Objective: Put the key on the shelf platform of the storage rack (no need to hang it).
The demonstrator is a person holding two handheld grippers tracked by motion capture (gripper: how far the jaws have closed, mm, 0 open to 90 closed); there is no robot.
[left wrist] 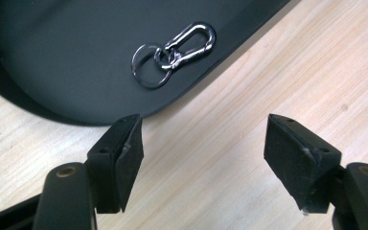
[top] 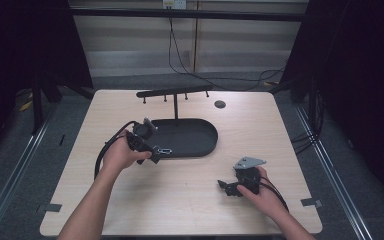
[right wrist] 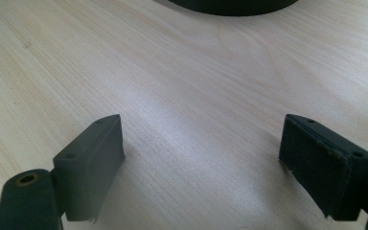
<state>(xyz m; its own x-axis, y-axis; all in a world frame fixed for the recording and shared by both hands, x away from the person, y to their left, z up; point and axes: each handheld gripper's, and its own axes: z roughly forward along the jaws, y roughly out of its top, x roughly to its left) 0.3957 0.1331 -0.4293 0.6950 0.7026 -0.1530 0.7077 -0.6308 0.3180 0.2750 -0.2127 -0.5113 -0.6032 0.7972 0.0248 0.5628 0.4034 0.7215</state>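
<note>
The left gripper point(left wrist: 203, 143) hangs with its jaws spread wide and nothing between them, over bare table point(left wrist: 230, 120) just short of the tray point(left wrist: 52, 57). The clip point(left wrist: 175, 55), a small carabiner linked to a key ring, lies flat inside the tray close to its near rim, a little beyond the jaws.

The likely trouble: the clip is thin and lies flush on the tray floor, so the pads could slide over it, or catch the ring alone and leave the carabiner dangling. Coming in low, a jaw could also knock the rim and shove the tray.

The right gripper point(right wrist: 201, 158) sits well apart on the near right of the table, jaws equally wide and empty, over bare wood.

There is free room on all near sides of the tray. Farther back, a post rises from the tray's far edge to a bar with hooks point(top: 175, 93), which limits any lift toward the back.
</note>
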